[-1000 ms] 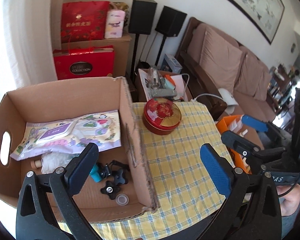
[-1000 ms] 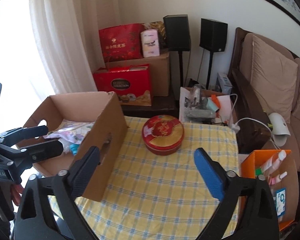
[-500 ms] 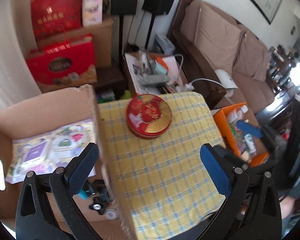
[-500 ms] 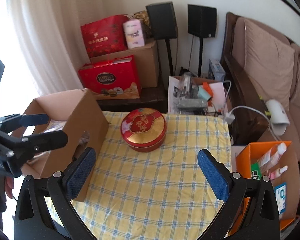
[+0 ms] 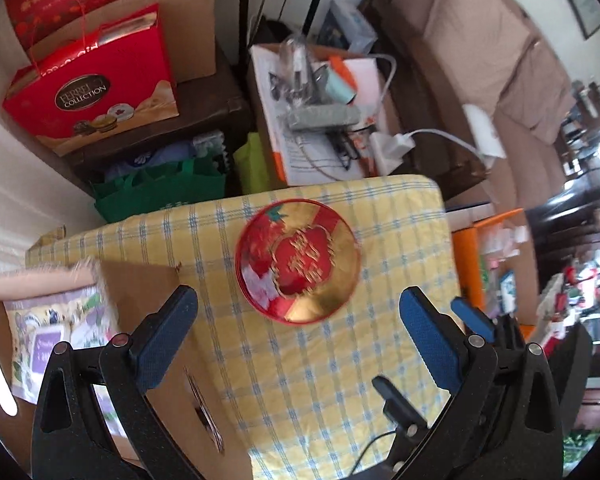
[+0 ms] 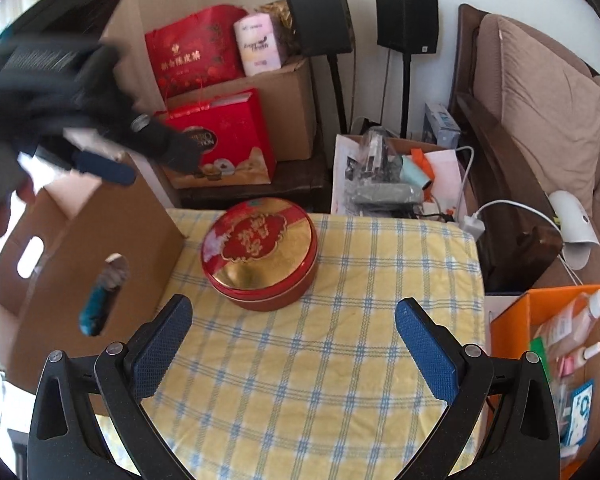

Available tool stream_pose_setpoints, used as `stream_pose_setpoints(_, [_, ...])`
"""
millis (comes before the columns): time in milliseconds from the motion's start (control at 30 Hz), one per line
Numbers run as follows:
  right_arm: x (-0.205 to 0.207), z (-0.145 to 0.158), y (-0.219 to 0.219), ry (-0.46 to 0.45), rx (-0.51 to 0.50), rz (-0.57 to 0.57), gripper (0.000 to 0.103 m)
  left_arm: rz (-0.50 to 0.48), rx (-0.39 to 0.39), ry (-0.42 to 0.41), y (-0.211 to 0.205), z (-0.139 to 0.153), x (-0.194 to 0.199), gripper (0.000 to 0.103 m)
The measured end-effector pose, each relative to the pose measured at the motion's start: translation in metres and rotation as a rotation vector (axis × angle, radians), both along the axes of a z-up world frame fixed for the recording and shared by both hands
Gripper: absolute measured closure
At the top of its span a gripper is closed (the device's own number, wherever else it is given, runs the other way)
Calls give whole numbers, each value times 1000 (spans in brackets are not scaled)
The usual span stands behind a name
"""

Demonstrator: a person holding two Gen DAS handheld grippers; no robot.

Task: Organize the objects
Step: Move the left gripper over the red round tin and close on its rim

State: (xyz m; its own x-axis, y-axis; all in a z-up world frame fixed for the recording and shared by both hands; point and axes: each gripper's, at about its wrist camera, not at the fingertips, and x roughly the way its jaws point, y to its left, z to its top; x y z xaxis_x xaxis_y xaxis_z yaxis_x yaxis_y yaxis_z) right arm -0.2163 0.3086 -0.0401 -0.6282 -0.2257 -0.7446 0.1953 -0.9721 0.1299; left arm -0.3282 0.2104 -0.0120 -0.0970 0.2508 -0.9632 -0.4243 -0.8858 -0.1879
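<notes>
Lidded red tin [image 6: 260,254] beside cardboard box [image 6: 84,248] holding printed packet [image 5: 56,320]

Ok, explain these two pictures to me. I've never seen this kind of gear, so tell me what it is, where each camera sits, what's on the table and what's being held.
A person holds a two-finger gripper in each hand; each has a fisheye camera looking out along its blue-padded fingers. One picture comes from the left gripper, the other from the right gripper. Both are open and hold nothing. On the yellow checked cloth stand a round red tin, lid on, and an open cardboard box to its left. The dark blur at the top left of the right view is the left gripper above the box. An orange box of bottles sits off the table's right side.
</notes>
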Motion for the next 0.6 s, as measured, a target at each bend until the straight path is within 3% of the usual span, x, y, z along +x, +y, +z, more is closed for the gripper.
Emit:
stream_pose_setpoints(133, [-8, -12, 3, -5, -23, 0, 1, 0, -96, -14, 21, -24, -17, 6])
stream_pose_setpoints(433, [-20, -28, 9, -11, -61, -2, 1, -12, -203, -6, 63, -61, -52, 7])
stream_pose_setpoints(600, [-23, -38, 12, -38, -80, 0, 1, -16, -234, -43, 76, -87, -60, 9])
